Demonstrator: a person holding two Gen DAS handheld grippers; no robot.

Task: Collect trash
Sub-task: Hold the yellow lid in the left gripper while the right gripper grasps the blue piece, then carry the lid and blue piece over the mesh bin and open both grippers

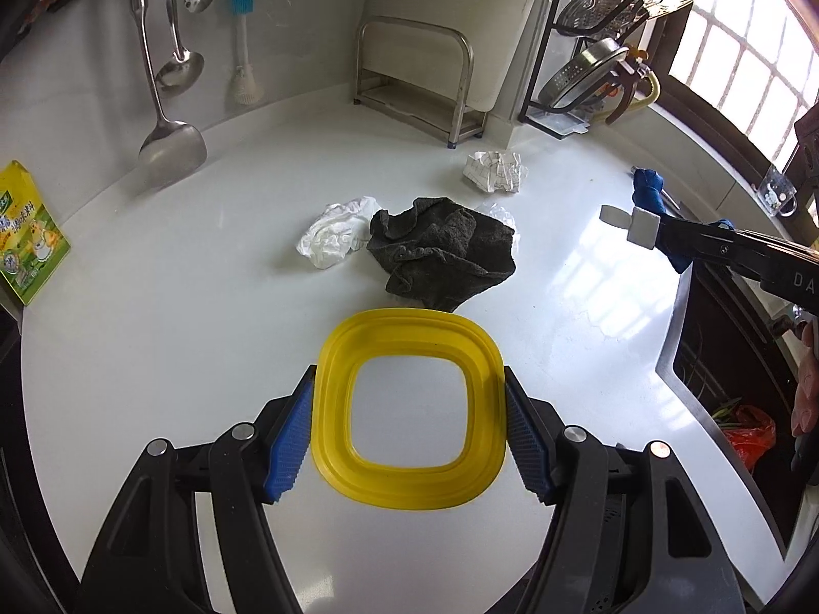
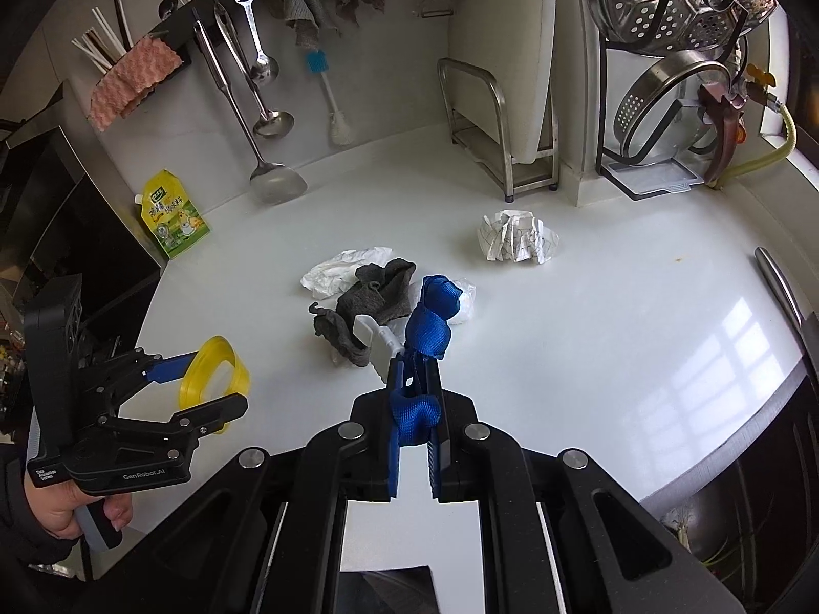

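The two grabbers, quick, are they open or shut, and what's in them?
Left gripper: shut on the yellow ring, one pad on each side.
Right gripper: shut on the blue strap.

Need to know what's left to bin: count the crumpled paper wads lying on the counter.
2, maybe 3: a plain white wad left of the grey cloth, a printed wad behind it. Something white peeks from beyond the cloth; unclear.

Cloth lies between tissue and paper ball.
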